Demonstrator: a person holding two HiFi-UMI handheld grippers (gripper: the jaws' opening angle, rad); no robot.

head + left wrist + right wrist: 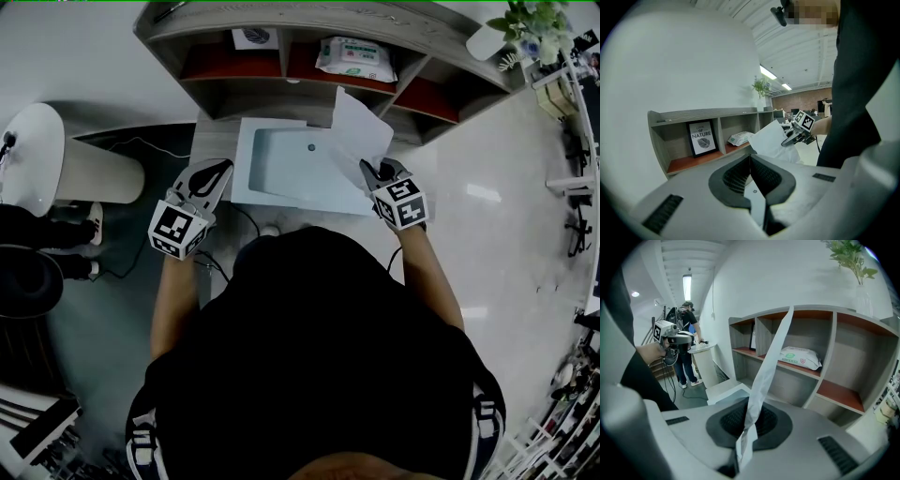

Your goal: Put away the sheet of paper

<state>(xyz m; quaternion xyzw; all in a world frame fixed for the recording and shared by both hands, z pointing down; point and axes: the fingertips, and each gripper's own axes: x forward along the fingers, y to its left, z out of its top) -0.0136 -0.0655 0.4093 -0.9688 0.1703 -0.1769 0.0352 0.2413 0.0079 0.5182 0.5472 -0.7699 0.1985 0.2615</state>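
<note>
The white sheet of paper (360, 134) stands up on edge over the right end of a pale blue tray (246, 161), in front of the shelf unit. My right gripper (376, 172) is shut on the sheet's lower corner. In the right gripper view the paper (769, 359) rises as a narrow strip from between the pressed jaws (749, 417). My left gripper (215, 172) hovers left of the tray with its jaws together and nothing in them (750, 161). From the left gripper view I see the sheet (769, 140) and the right gripper (794, 137) holding it.
A grey shelf unit (281, 23) with red-floored compartments holds a framed picture (701, 137) and a pack of wipes (354, 58). A white round table (37, 155) stands at left, and cables (127, 145) trail over the dark floor. A potted plant (530, 23) is at the right end.
</note>
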